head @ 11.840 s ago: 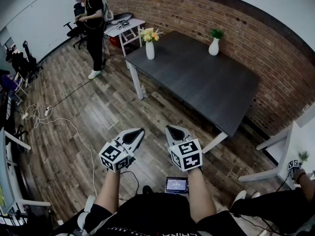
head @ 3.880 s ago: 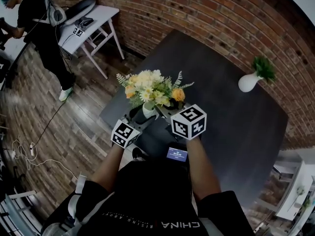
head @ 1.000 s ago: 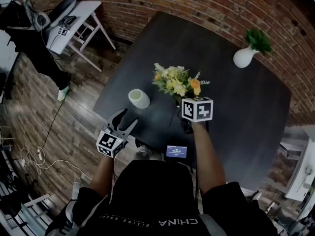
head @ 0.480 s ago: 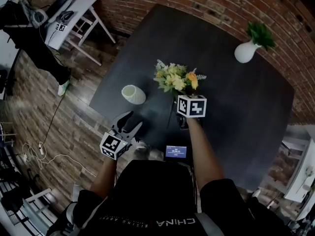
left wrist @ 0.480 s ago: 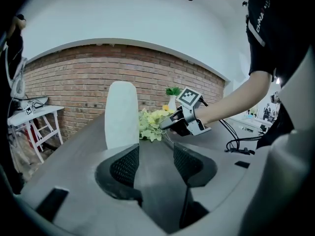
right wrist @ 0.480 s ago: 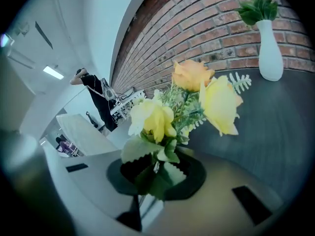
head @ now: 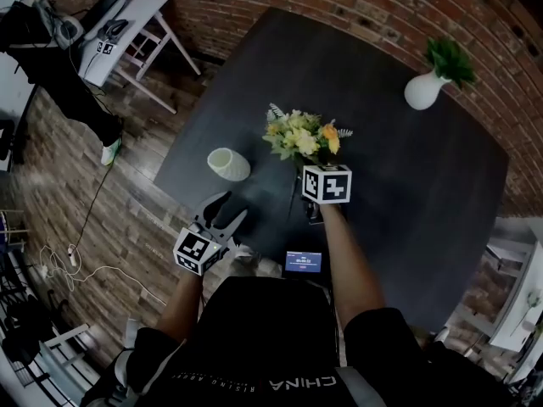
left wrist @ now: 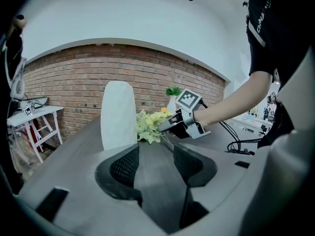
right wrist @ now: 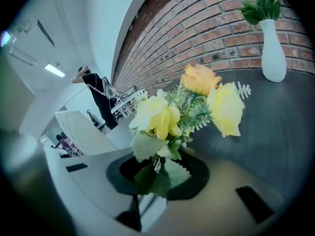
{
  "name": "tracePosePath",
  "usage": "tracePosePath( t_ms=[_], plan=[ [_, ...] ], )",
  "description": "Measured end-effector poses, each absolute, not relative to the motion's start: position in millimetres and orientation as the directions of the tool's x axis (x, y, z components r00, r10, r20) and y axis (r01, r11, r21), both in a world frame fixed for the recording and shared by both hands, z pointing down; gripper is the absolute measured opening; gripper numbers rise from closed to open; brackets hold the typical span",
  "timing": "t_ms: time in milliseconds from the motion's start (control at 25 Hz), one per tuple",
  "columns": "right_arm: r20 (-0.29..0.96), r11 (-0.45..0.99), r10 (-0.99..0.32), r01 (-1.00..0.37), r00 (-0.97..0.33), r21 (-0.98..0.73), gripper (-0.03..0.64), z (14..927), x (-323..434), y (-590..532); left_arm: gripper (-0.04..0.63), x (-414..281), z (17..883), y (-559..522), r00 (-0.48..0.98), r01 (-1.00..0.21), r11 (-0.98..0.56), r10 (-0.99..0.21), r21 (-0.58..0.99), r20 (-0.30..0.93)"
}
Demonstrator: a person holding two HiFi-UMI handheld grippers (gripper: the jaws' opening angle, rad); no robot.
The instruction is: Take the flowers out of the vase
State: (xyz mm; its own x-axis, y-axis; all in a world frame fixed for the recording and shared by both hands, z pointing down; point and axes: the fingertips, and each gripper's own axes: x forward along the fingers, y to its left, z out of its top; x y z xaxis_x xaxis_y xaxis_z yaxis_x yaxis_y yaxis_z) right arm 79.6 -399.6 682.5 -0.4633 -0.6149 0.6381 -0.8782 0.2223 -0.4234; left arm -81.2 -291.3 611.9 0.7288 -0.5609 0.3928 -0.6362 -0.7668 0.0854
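The bunch of yellow and orange flowers (head: 301, 134) is out of the white vase (head: 227, 164), which stands empty on the dark table (head: 399, 168). My right gripper (head: 310, 195) is shut on the stems and holds the bunch low over the table, to the right of the vase. In the right gripper view the stems (right wrist: 156, 173) run between the jaws and the blooms (right wrist: 197, 100) fill the middle. My left gripper (head: 221, 210) hovers at the table's near edge, apart from the vase. Its jaws have just closed a little but stand open, with nothing between them (left wrist: 155, 163); beyond them are the vase (left wrist: 118, 113) and flowers (left wrist: 149, 126).
A second white vase with a green plant (head: 427, 85) stands at the table's far right. A small white side table (head: 127, 28) and a person in black (head: 47, 58) are at the far left. Cables (head: 68, 265) lie on the wooden floor.
The flowers, in the vase a few seconds ago, are now out of it. Over the last second my right gripper sank with them towards the table. My left gripper shifted slightly along the table's edge.
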Motion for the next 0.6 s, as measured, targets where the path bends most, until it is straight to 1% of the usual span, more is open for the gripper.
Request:
tracePosePath(
  t_ms=[200, 320, 440, 600],
  plan=[
    [0.647, 0.224, -0.611, -0.884, -0.456, -0.411, 0.069, 679, 81, -398, 0.227, -84, 611, -293, 0.732, -0.634, -0.768, -0.561, 0.086, 0.388],
    [0.652, 0.228, -0.603, -0.883, -0.46, -0.411, 0.155, 674, 81, -393, 0.227, -88, 609, -295, 0.734, -0.632, -0.77, -0.561, 0.082, 0.383],
    [0.66, 0.231, -0.599, -0.887, -0.453, -0.399, 0.217, 668, 86, -388, 0.227, -90, 606, -297, 0.739, -0.628, -0.774, -0.56, 0.081, 0.374],
    [0.663, 0.197, -0.631, -0.91, -0.403, -0.365, 0.228, 653, 106, -377, 0.227, -88, 601, -298, 0.75, -0.617, -0.783, -0.555, 0.077, 0.36]
  ],
)
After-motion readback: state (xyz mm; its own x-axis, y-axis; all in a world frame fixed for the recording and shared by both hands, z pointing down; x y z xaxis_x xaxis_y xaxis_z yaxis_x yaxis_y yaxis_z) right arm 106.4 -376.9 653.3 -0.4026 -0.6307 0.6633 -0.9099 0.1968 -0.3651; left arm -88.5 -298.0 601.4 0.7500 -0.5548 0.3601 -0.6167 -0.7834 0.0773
